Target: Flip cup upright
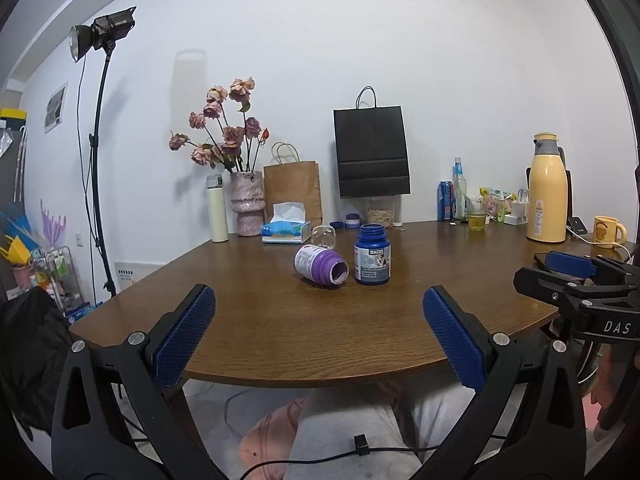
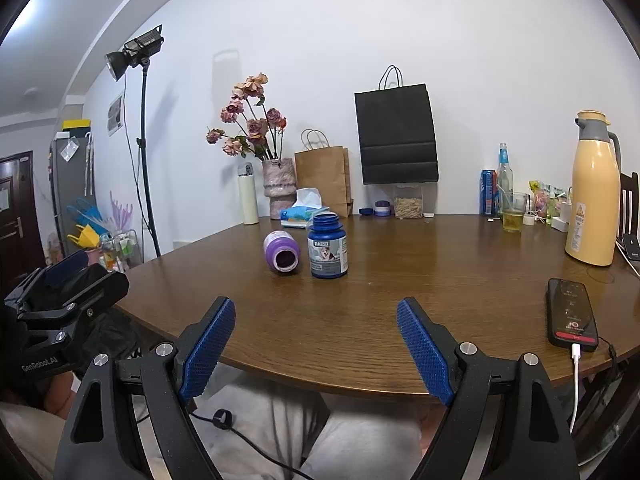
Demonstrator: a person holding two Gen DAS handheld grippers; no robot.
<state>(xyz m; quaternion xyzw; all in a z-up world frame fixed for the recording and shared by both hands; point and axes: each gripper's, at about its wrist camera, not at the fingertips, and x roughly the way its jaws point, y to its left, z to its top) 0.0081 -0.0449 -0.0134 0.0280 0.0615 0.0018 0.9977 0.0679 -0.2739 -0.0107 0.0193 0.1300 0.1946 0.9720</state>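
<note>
A purple bottle-shaped cup (image 1: 320, 267) lies on its side at the middle of the brown table (image 1: 280, 340), its open mouth toward me; it also shows in the right wrist view (image 2: 282, 251). A blue bottle (image 1: 372, 255) stands upright just right of it, also in the right wrist view (image 2: 327, 247). A clear glass (image 1: 324, 236) lies on its side behind the purple one. My left gripper (image 1: 320, 336) is open and empty at the table's near edge. My right gripper (image 2: 316, 344) is open and empty, also at the near edge.
Along the back stand a cream flask (image 1: 217, 208), a vase of flowers (image 1: 248, 204), a tissue box (image 1: 286, 230), paper bags (image 1: 372, 152), bottles, a glass of tea (image 1: 476, 214), a yellow jug (image 1: 547, 188) and a mug (image 1: 608, 232). A phone (image 2: 572, 312) charges at the right edge.
</note>
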